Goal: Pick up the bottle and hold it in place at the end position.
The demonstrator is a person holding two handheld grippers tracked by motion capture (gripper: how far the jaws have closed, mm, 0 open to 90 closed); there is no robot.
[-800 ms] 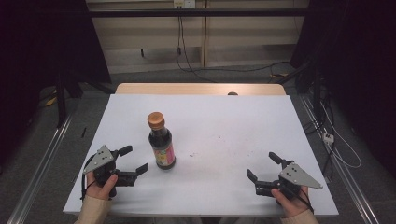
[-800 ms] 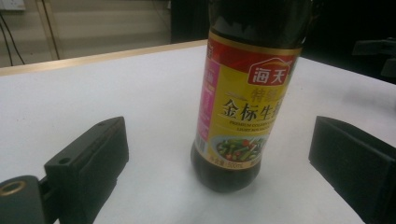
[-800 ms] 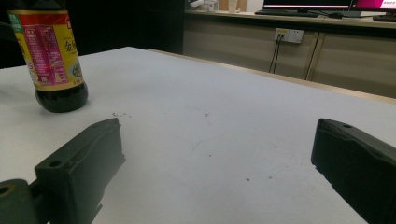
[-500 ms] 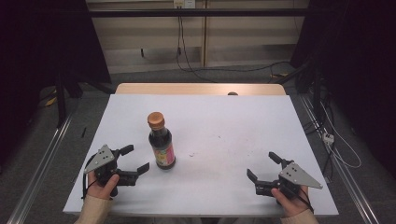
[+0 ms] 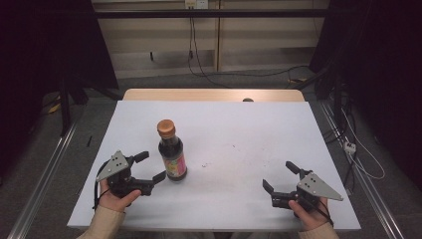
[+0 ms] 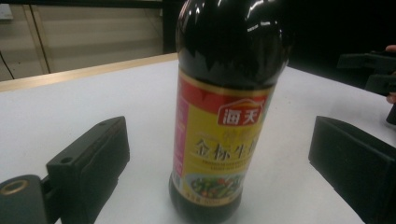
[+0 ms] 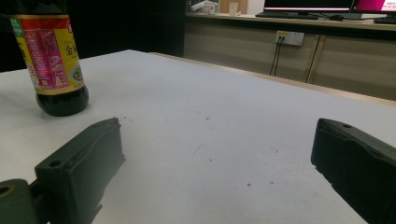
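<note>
A dark soy sauce bottle point(image 5: 172, 154) with an orange cap and a red and yellow label stands upright on the white table point(image 5: 239, 134), left of centre. My left gripper point(image 5: 151, 166) is open just left of the bottle, its jaws pointing at the base without touching it. In the left gripper view the bottle point(image 6: 223, 116) stands ahead between the two wide-apart jaws. My right gripper point(image 5: 279, 176) rests open near the front right edge, with nothing between its jaws. In the right gripper view the bottle point(image 7: 52, 60) is far off at the upper left.
Small dark specks point(image 5: 234, 160) mark the tabletop right of the bottle. A wooden strip point(image 5: 214, 94) borders the far edge. Metal rails run along both sides of the table, and cables lie on the floor behind it.
My left gripper has edged to the right, closer to the bottle's base. The right gripper and the bottle have stayed where they were.
</note>
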